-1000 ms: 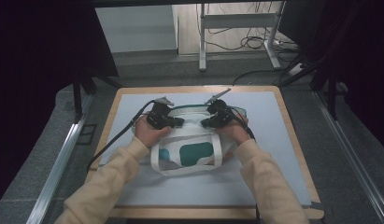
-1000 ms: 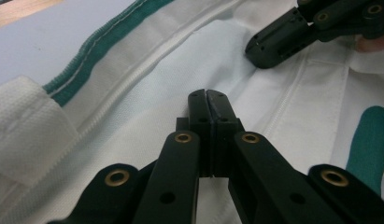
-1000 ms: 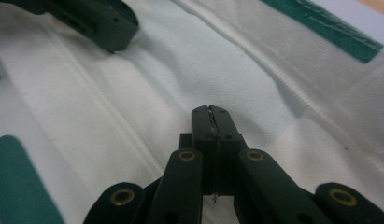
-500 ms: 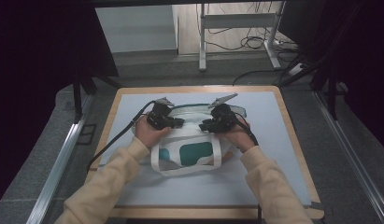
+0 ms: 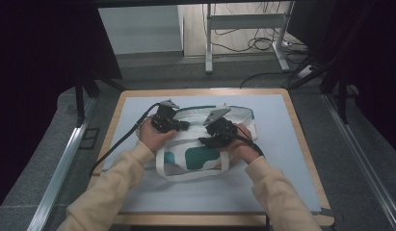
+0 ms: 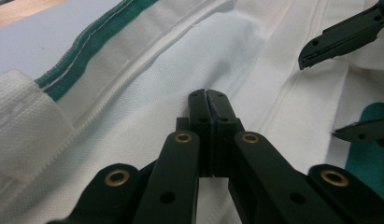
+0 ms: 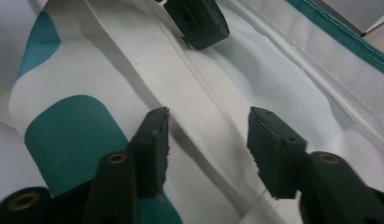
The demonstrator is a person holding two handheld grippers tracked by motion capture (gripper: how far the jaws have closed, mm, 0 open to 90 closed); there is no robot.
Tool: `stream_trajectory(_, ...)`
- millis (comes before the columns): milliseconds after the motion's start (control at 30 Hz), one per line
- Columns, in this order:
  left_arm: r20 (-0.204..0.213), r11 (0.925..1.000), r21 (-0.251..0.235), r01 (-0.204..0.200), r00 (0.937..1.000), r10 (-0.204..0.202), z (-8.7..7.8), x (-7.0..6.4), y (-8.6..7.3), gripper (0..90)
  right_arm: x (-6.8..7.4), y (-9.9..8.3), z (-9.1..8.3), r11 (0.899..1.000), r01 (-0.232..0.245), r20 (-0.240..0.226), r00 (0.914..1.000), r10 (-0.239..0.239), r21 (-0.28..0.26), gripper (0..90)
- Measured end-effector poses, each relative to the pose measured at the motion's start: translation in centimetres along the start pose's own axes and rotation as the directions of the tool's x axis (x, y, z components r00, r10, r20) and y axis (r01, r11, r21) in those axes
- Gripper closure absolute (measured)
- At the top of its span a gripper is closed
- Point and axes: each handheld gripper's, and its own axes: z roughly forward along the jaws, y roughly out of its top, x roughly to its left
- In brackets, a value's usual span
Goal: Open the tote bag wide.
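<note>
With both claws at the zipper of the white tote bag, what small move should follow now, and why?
Probably close the right claw on the zipper band. Its jaws stand open with the band between them, while the left claw has its jaws together over the white and teal tote bag at the same seam. Whether the left claw pinches the cloth, I cannot tell.

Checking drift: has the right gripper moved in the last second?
Yes. The right gripper has slid left and toward the person across the bag, away from the table's right edge.
</note>
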Motion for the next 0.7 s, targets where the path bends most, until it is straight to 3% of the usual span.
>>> stream_trajectory(100, -0.001, 1.0000, -0.001, 0.000, 1.0000, 0.000, 0.0, 0.1, 0.0, 90.0, -0.3, 0.2, -0.1, 1.000, 0.004, 0.002, 1.0000, -0.003, -0.021, 64.5)
stream_trajectory(200, 0.002, 1.0000, -0.002, 0.002, 1.0000, -0.002, 0.0, 0.1, 0.1, 90.0, -0.4, 0.4, -0.1, 1.000, 0.021, 0.041, 0.9990, -0.021, -0.001, 72.8)
stream_trajectory(367, -0.003, 1.0000, 0.001, -0.002, 1.0000, 0.002, -0.1, 0.1, 0.1, 90.0, -0.9, 0.3, 0.0, 1.000, -0.008, 0.018, 0.9998, 0.008, -0.002, 86.1)
stream_trajectory(700, -0.021, 1.0000, 0.007, 0.003, 0.9998, -0.003, 0.1, 0.0, 0.6, 90.0, -0.4, 0.2, -1.4, 0.997, -0.029, -0.005, 0.9996, 0.029, -0.074, 88.2)
